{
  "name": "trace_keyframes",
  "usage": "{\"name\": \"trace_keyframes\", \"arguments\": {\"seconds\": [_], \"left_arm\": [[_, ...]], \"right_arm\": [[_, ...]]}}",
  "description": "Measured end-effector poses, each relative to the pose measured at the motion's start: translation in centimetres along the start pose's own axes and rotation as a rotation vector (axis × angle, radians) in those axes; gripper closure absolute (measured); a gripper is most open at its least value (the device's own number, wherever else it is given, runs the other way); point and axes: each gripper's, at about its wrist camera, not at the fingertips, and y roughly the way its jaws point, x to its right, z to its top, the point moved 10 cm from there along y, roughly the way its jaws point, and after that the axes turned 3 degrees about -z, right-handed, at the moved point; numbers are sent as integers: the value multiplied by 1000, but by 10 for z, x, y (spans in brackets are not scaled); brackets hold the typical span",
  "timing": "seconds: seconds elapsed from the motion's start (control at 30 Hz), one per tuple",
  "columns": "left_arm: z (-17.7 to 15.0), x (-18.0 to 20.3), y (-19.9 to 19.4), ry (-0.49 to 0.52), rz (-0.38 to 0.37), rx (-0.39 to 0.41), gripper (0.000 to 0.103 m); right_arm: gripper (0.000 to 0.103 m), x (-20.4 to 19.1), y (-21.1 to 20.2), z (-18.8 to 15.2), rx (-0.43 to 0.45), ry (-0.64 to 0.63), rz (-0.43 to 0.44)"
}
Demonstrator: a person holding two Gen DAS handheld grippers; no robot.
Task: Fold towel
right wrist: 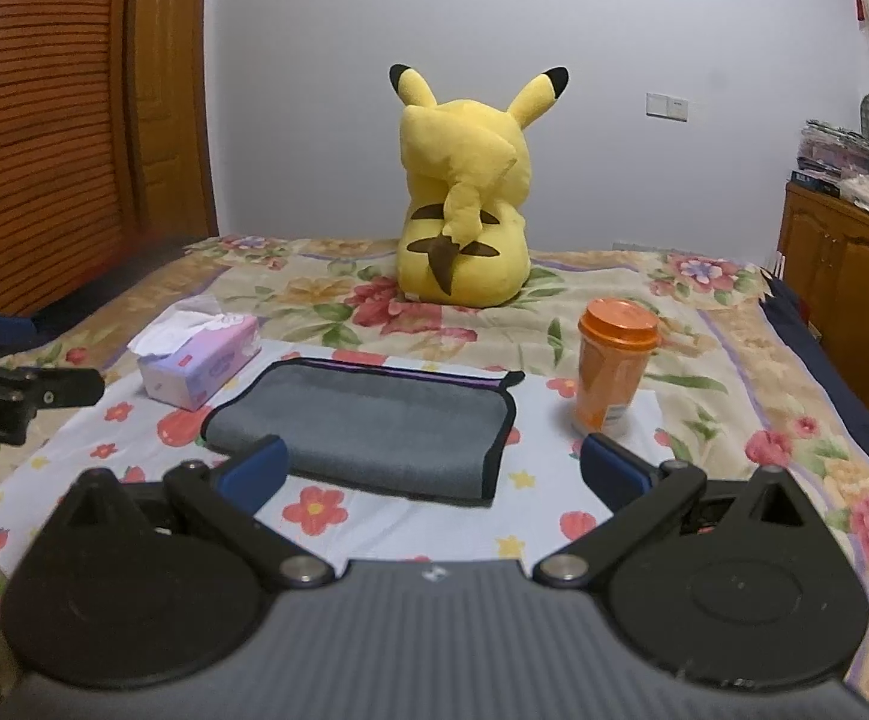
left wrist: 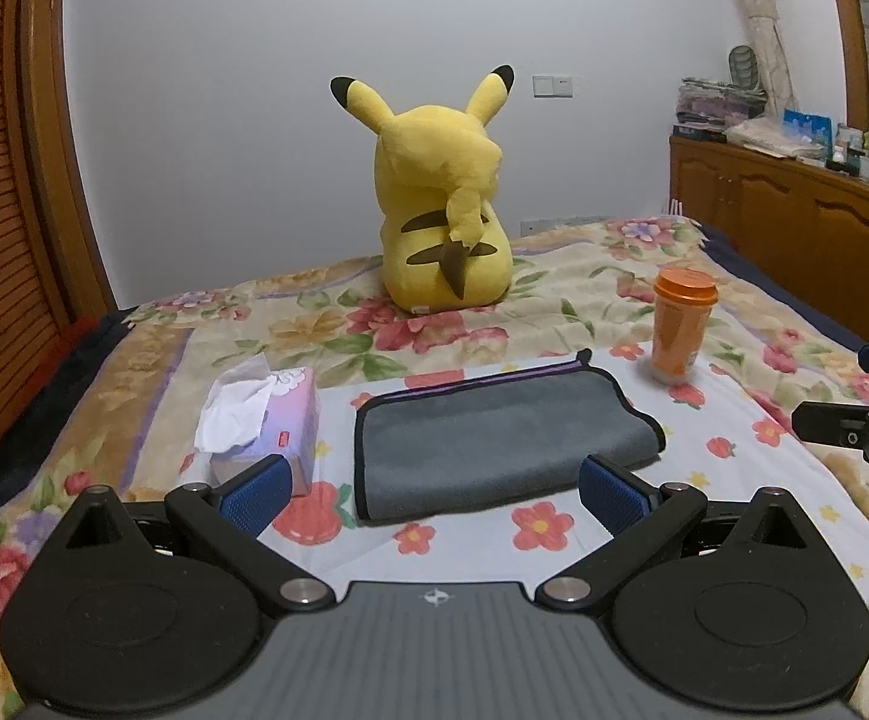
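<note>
A: Where's the towel?
B: Grey towel (left wrist: 497,441), already folded over, flat on the flowered sheet (left wrist: 752,480), betw. tissue box (left wrist: 266,420) and orange cup (left wrist: 680,324). Pikachu plush (left wrist: 443,192) sits further back.
A: Left gripper?
B: Left gripper (left wrist: 434,489) low, level, aimed at towel's near edge. Jaws spread wide, holding nothing.
A: Right?
B: Right gripper (right wrist: 434,471) same pose, just short of the towel's right part; blue pads (right wrist: 257,471) wide apart, nothing betw. them.
</note>
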Motion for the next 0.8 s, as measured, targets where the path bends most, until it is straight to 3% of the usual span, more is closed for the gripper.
{"name": "trace_keyframes", "arguments": {"seconds": [0.8], "left_arm": [[-42, 19, -60, -7, 20, -22, 0]], "right_arm": [[0, 14, -62, -31, 29, 31, -19]]}}
